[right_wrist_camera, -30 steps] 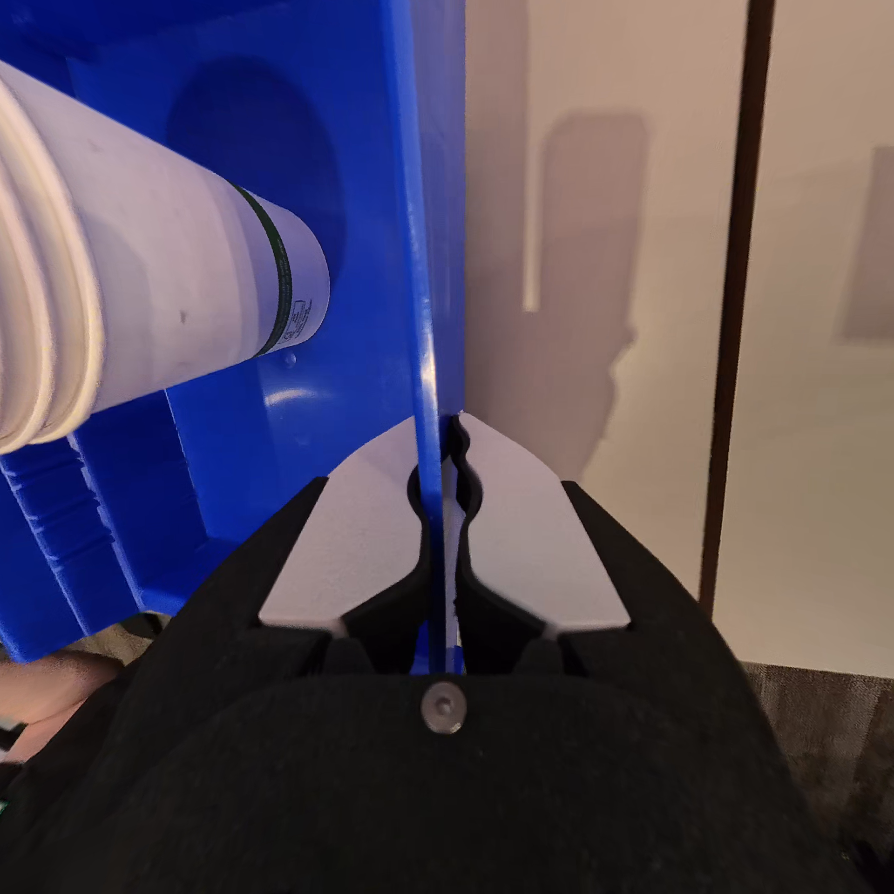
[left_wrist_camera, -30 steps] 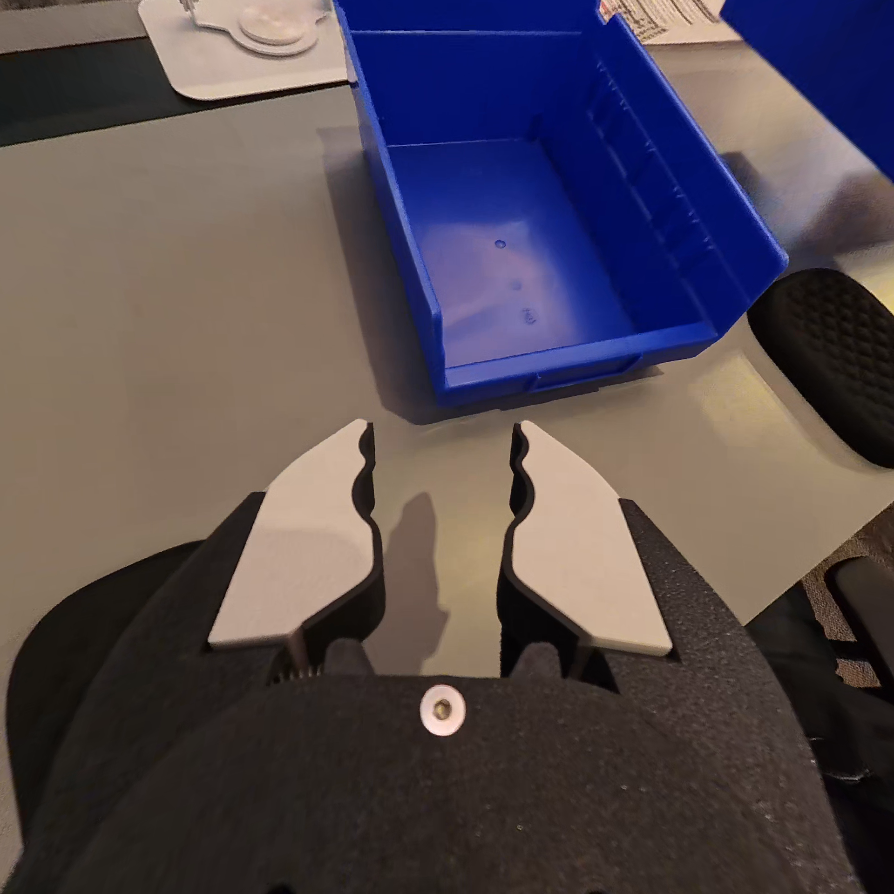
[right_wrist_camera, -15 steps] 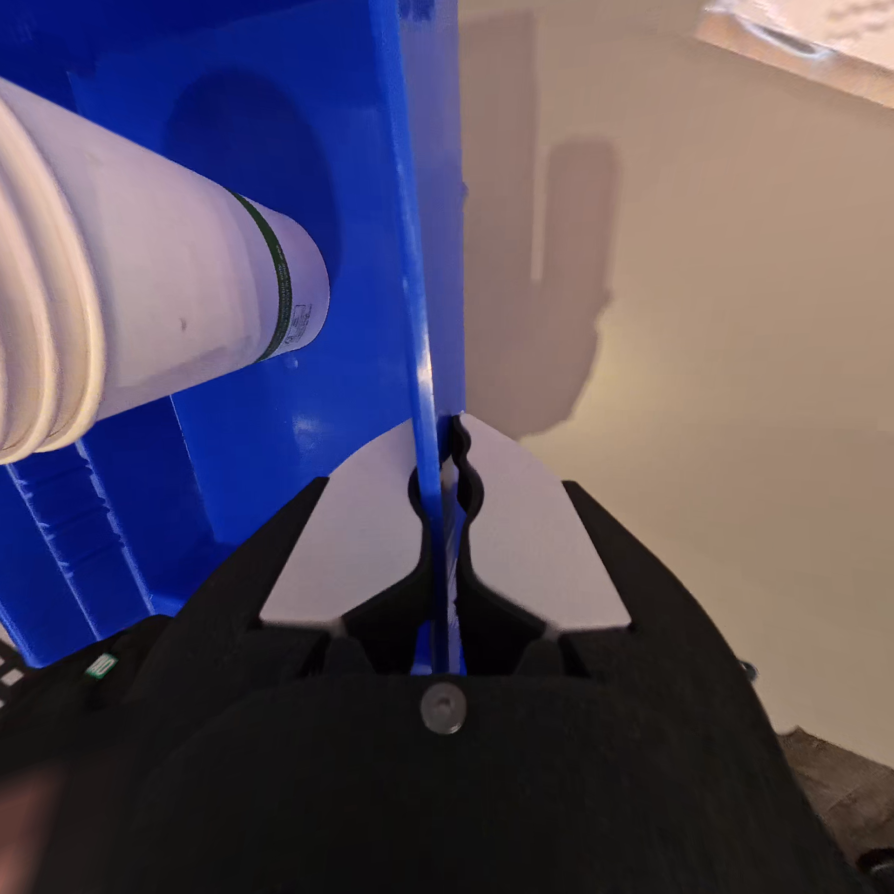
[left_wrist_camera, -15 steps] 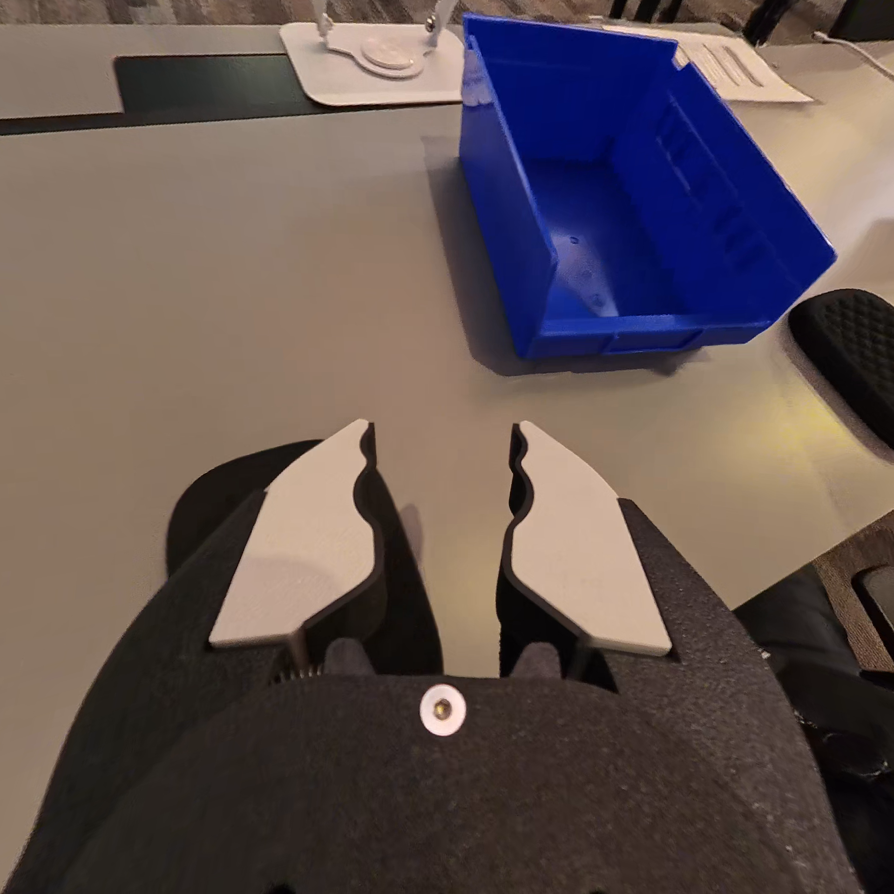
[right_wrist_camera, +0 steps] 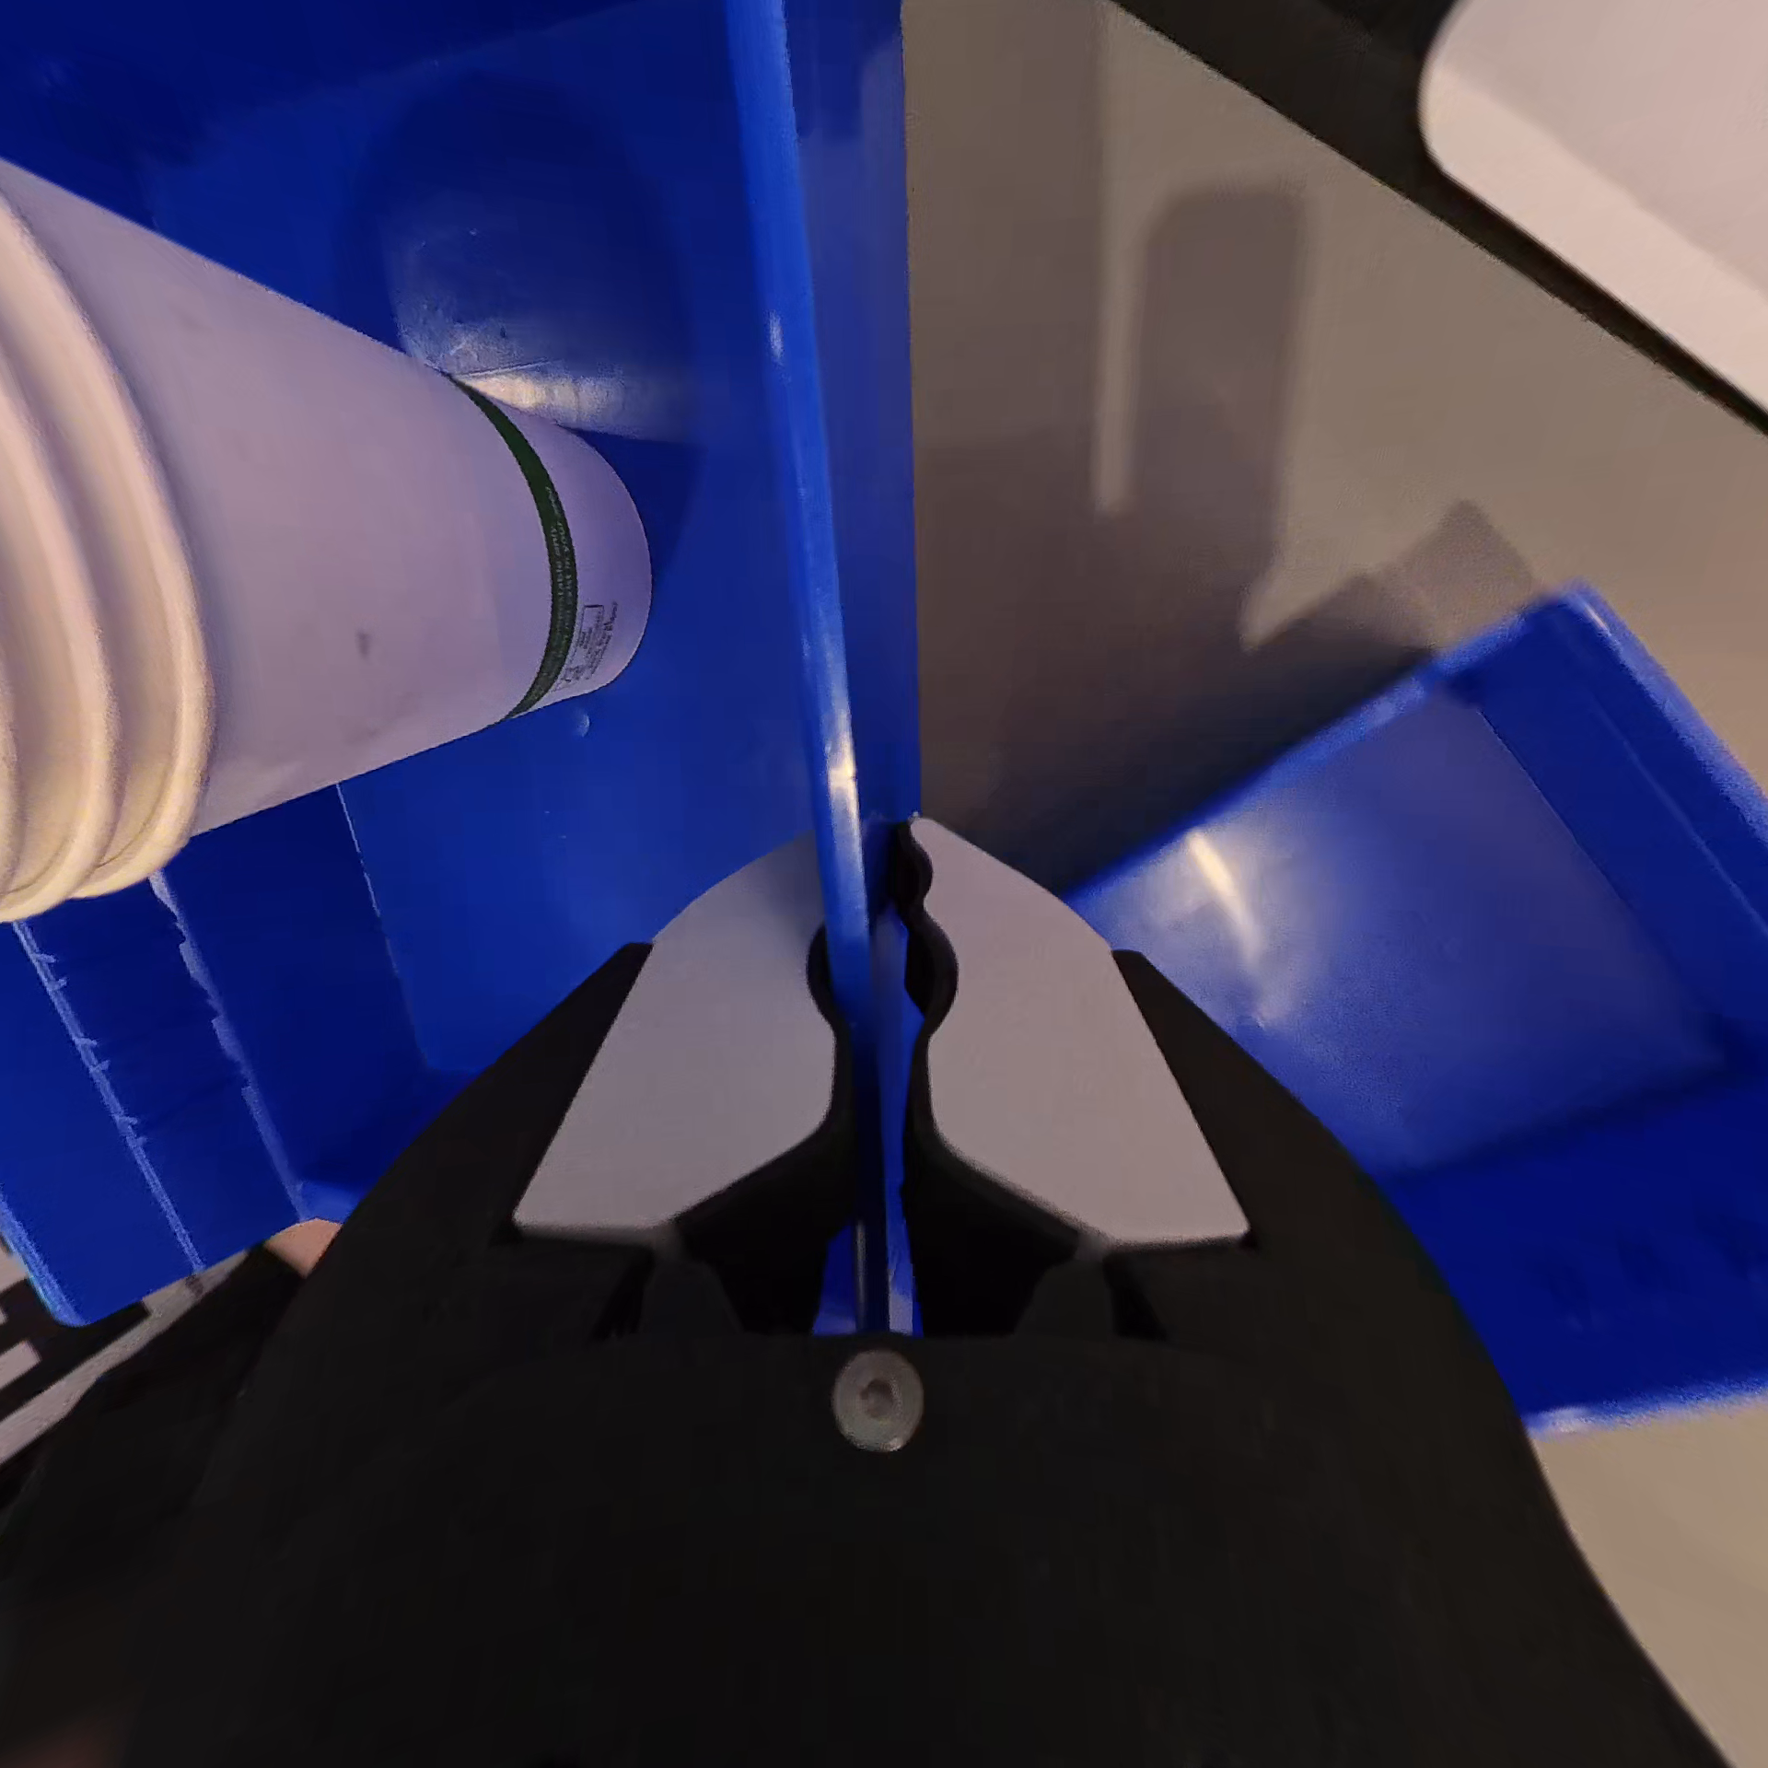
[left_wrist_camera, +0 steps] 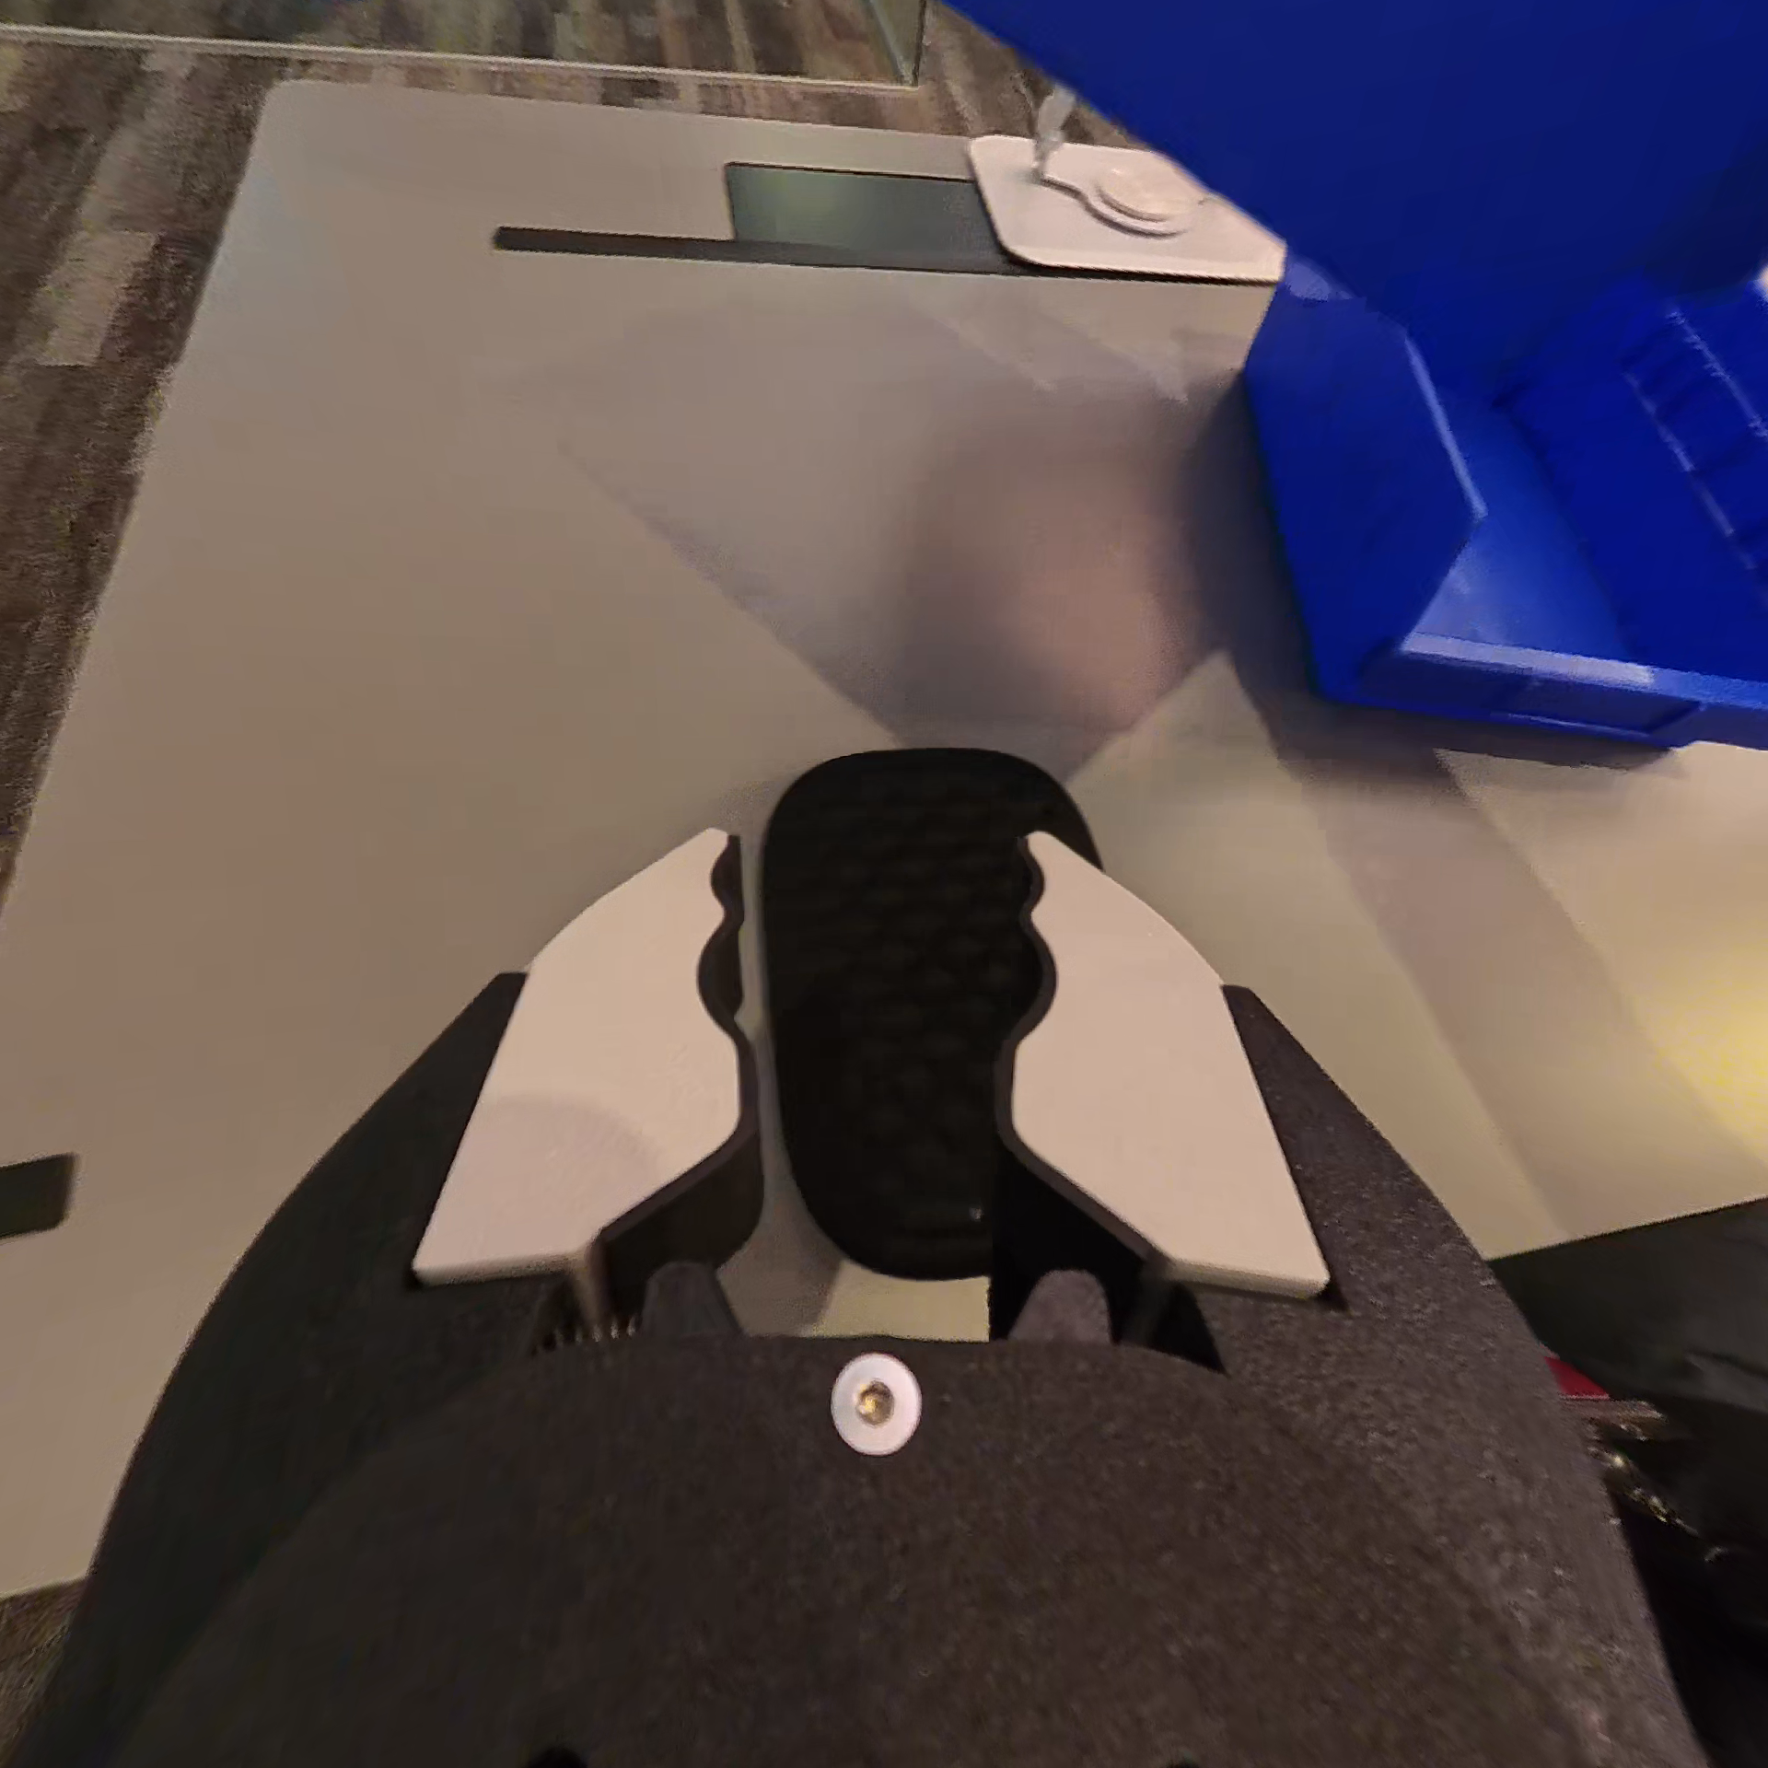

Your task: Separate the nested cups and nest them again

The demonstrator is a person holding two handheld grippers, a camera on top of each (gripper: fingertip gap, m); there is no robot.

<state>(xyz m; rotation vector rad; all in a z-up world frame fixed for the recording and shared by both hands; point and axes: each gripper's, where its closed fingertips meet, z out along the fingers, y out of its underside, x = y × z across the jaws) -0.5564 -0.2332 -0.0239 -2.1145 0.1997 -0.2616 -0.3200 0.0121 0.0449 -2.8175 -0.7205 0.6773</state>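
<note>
White nested cups (right_wrist_camera: 287, 574) left of right hand-held gripper (right_wrist_camera: 866, 832), inside its clamped blue bin (right_wrist_camera: 813, 430)

Your grey surface (left_wrist_camera: 478, 670) carries a blue bin (left_wrist_camera: 1387, 536), a black textured pad (left_wrist_camera: 890, 1005) and a white plate (left_wrist_camera: 1100, 230).

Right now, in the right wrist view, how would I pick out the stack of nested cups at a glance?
Start from the blue bin held up by its wall in the right gripper, whose jaws are shut on it. Inside it, at the left, lies the stack of nested cups. It is the only white thing there, with ribbed rims and a dark green band near its base.
</note>
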